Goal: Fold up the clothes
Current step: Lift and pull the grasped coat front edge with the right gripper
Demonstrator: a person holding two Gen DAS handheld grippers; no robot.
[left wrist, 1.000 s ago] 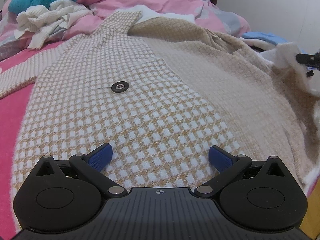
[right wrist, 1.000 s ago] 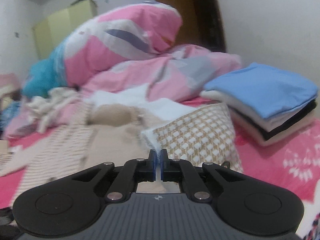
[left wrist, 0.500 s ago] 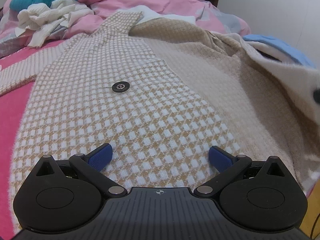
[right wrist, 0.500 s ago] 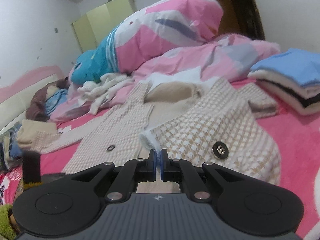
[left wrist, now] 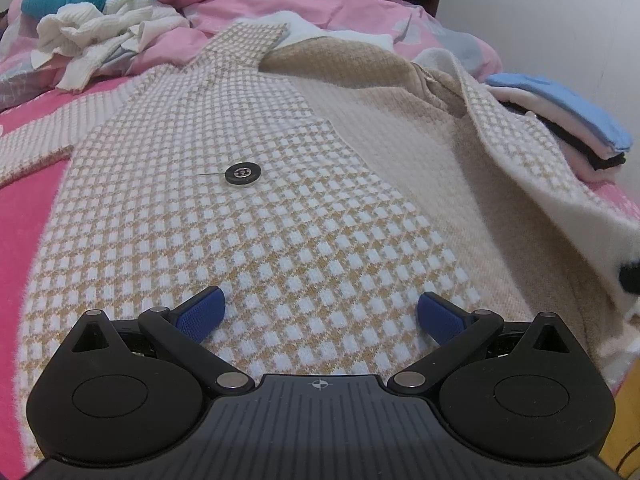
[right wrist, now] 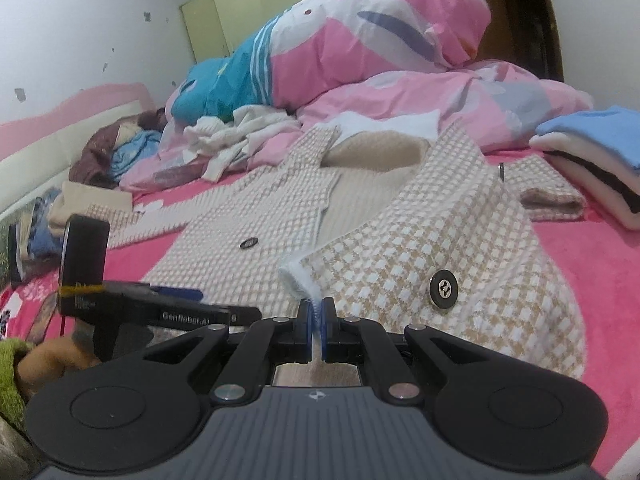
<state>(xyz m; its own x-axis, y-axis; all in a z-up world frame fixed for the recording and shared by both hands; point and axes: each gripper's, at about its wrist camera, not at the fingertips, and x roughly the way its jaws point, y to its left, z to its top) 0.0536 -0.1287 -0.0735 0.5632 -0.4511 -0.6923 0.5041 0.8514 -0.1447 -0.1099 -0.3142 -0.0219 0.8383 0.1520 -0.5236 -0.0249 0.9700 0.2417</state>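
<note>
A tan-and-white checked knit cardigan lies spread open, front up, on a pink bedspread. Its left front panel lies flat with one dark round button on it, and the plain beige inner side of the back shows between the two panels. The right front panel is lifted off the bed and drawn over toward the middle, with a second dark button on its face.

The right gripper is clamped on the fuzzy white edge of that lifted panel, its blue pads pressed together with only the fabric between them. The left gripper hovers low over the flat left panel near the hem, its jaws spread wide with nothing between them. In the right wrist view the left gripper shows from the side, held by a hand in a green sleeve.

Just beyond the cardigan's right sleeve stands a stack of folded clothes, light blue on top, then cream and black layers. Behind the collar is a rumpled pink patterned duvet, with a crumpled white knit garment against it. Further left on the bed lies a loose heap of brown and blue clothes. A pale green wardrobe stands against the far wall.
</note>
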